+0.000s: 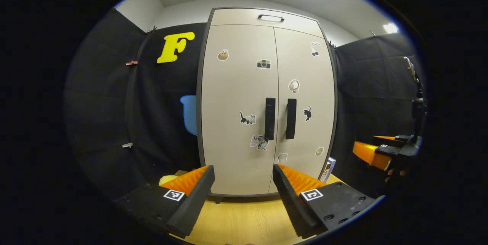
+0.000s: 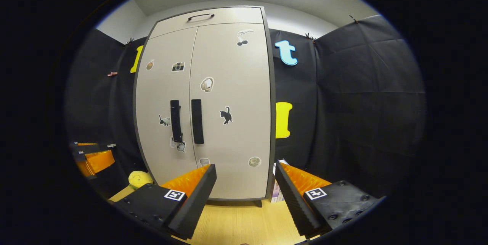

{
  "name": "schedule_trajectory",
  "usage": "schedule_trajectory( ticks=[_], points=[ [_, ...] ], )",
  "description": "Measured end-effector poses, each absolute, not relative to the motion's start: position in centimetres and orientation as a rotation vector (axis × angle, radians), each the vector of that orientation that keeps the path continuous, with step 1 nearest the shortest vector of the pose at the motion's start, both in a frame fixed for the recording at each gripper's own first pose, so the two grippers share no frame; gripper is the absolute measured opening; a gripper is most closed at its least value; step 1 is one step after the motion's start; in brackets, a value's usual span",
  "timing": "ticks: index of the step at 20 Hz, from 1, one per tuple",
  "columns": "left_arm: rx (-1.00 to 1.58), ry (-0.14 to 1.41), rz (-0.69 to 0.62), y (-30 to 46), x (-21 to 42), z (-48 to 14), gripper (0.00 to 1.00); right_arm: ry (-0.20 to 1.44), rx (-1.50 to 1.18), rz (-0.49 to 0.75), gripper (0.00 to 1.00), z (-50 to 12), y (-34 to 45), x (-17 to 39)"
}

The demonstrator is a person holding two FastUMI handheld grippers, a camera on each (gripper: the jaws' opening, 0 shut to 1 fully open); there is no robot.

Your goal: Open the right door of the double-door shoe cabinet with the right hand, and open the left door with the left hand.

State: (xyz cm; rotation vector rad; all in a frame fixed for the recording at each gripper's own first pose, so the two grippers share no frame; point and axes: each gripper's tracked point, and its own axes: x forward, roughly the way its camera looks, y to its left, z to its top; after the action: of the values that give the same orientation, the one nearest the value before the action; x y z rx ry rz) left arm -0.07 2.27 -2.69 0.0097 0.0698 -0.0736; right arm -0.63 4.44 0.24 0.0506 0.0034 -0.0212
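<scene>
A pale double-door shoe cabinet [image 1: 236, 84] [image 2: 236, 130] stands upright ahead with both doors closed. Two black vertical handles sit side by side at the middle seam: the left door handle [image 1: 270, 118] [image 2: 175, 121] and the right door handle [image 1: 291, 118] [image 2: 197, 121]. My left gripper [image 1: 243, 178] is open, low in front of the cabinet, well short of the handles. My right gripper [image 2: 246, 176] is open too, facing the right door's lower part, apart from it. In the left gripper view the right gripper [image 1: 375, 149] shows at the right edge; in the right gripper view the left gripper [image 2: 93, 157] shows at the left edge.
The cabinet stands on a wooden floor [image 1: 244, 218] [image 2: 236, 222]. A small box [image 1: 328, 168] [image 2: 277, 191] leans by its right foot. A yellow soft toy [image 2: 139, 179] lies at its left foot. A top drawer with a handle [image 1: 270, 17] caps the cabinet. Black cloth walls close both sides.
</scene>
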Motion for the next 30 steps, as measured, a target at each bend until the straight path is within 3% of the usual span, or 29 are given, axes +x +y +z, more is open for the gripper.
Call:
schedule_trajectory(
  ticks=[13,23,30],
  points=[
    [-0.017,0.081,-0.046,5.3,-1.0,-3.8,0.95,0.007,0.052,0.033,0.98,3.1,8.1,1.4],
    [-0.008,0.095,0.031,9.4,-2.2,-4.9,0.95,-0.006,0.053,0.112,0.98,8.5,13.1,10.6],
    [-0.024,0.149,0.121,12.7,-2.7,-7.0,0.95,0.038,0.027,0.139,0.98,6.8,16.8,16.6]
  ],
)
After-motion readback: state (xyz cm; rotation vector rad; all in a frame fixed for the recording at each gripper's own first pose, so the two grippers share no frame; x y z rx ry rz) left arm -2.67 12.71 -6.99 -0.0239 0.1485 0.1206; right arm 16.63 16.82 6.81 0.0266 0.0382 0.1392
